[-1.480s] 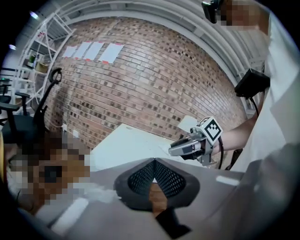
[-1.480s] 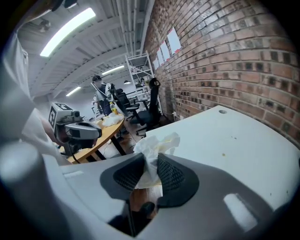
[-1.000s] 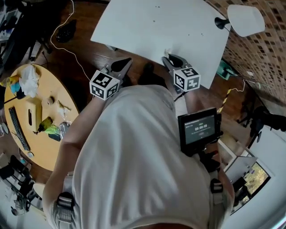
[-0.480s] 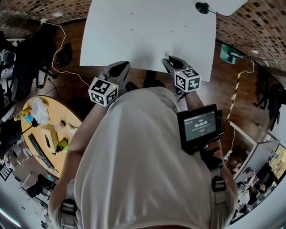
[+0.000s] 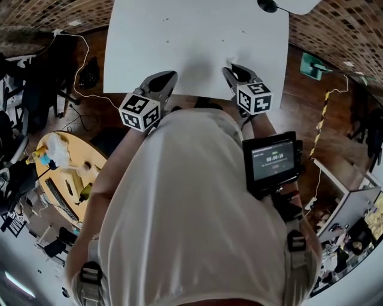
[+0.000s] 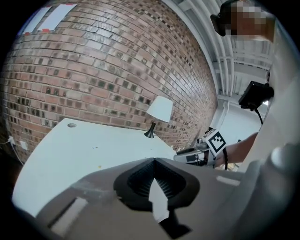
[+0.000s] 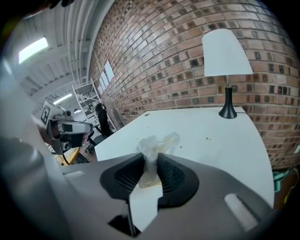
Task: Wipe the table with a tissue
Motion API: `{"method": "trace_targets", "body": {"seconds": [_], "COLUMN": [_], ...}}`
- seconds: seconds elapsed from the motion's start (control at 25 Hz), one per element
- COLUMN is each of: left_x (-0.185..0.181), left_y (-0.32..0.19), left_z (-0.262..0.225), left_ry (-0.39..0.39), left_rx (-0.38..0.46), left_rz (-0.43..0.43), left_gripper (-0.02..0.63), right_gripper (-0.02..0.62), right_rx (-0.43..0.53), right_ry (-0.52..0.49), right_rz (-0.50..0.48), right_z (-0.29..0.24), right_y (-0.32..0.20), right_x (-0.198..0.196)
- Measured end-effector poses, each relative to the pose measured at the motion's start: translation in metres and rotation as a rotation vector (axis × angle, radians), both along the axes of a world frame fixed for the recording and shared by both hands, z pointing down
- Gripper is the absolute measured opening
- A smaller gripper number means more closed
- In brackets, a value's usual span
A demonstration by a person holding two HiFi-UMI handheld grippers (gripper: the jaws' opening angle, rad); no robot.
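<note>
Gripping one tissue [image 7: 158, 140], my right gripper's [image 7: 151, 158] jaws sit over the surface's [image 5: 179, 42] six-o'clock edge; left gripper's [image 6: 153, 161] jaws closed; open room toward twelve.

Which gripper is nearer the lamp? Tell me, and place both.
Right. The lamp stands at the table's far right corner. The right gripper, shut on the tissue, is at the near edge on that side; the left gripper is farther left along that edge.

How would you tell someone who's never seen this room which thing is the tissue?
Find the big white table beside the brick wall. At its near edge, the right gripper pinches a crumpled whitish wad in its jaws: that's the tissue. The left gripper beside it is shut on nothing.
</note>
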State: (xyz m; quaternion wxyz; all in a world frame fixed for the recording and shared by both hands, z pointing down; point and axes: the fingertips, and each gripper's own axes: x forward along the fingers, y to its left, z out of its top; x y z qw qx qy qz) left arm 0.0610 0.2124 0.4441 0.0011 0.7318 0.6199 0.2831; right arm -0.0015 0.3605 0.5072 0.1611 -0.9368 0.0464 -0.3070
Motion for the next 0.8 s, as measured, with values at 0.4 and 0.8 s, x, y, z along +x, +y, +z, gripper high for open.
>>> {"method": "trace_targets", "body": {"seconds": [0.4,0.8], "left_x": [0.019,0.014], "left_y": [0.069,0.084], "left_z": [0.021,0.023], "left_ry": [-0.061,-0.018], "left_rx": [0.058,0.085], "left_rz": [-0.050,0.006], "left_gripper": [0.005,0.005], "right_gripper": [0.100,0.100], "right_rx": [0.009,-0.104], "right_ry": [-0.031,-0.090], "right_rz": [-0.052,-0.101], "right_z": [0.023,0.036], "right_y": [0.062,0.073], "right_x": [0.033,0.042]}}
